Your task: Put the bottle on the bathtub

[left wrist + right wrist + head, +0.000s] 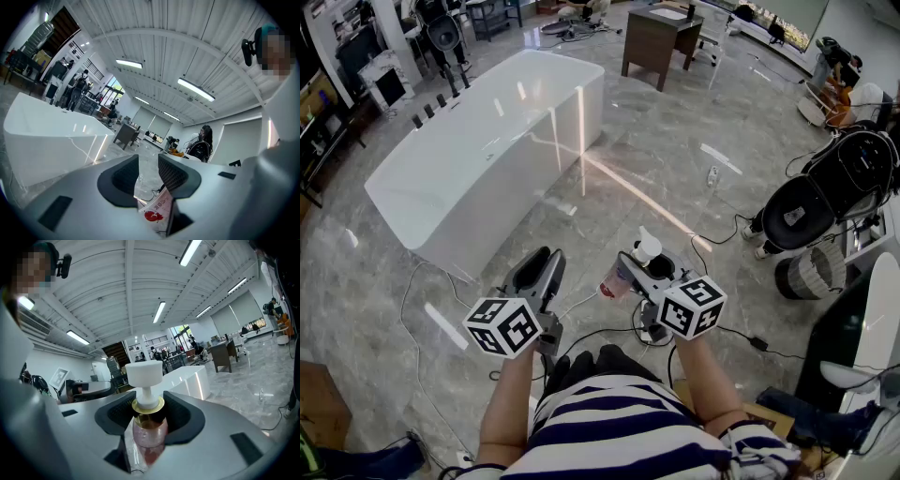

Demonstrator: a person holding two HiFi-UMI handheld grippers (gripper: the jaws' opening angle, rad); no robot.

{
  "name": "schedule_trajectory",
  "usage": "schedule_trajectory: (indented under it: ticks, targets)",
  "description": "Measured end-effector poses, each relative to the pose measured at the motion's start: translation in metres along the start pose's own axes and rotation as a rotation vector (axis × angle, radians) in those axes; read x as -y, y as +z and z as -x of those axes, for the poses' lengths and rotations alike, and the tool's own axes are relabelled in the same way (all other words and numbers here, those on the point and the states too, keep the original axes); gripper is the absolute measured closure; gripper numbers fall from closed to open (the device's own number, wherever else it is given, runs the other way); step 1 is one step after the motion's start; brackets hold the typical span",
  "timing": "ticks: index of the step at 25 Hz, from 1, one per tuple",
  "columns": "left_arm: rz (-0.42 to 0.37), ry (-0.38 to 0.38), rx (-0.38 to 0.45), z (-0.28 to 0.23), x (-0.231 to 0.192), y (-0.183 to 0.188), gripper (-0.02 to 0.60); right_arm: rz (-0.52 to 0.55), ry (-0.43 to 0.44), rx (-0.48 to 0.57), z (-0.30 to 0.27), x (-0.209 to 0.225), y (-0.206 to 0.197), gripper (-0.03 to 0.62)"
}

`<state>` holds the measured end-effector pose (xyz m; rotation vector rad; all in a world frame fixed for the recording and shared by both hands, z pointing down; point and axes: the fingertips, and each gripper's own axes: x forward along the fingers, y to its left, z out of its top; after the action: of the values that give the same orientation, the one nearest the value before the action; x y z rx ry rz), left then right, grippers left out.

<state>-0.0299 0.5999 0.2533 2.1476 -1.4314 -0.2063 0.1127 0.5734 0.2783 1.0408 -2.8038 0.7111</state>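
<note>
Pink-liquid bottle (146,437) clamped in right gripper (150,409) fingers; left gripper (149,172) fingers apart.

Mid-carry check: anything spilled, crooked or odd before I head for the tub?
Nothing spilled or damaged. The right gripper is shut on the bottle at its neck, under the pump head. The left gripper is open and empty. One thing to mind: loose cables lie on the floor just ahead, short of the bathtub.

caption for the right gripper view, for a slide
Right gripper clamped on a pink pump bottle with a white pump head, the white bathtub standing across the floor beyond.
</note>
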Motion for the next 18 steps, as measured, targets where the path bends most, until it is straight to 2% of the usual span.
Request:
schedule_trajectory:
  ticks: [7, 18]
  targets:
    - [0.009, 0.017, -0.009, 0.003, -0.008, -0.007, 0.445, 0.042, -0.004, -0.017, -0.005, 0.002, 0.001, 0.398]
    - [0.02, 0.017, -0.012, 0.001, -0.005, -0.013, 0.445, -0.008, 0.014, -0.003, 0.003, 0.009, -0.002, 0.391]
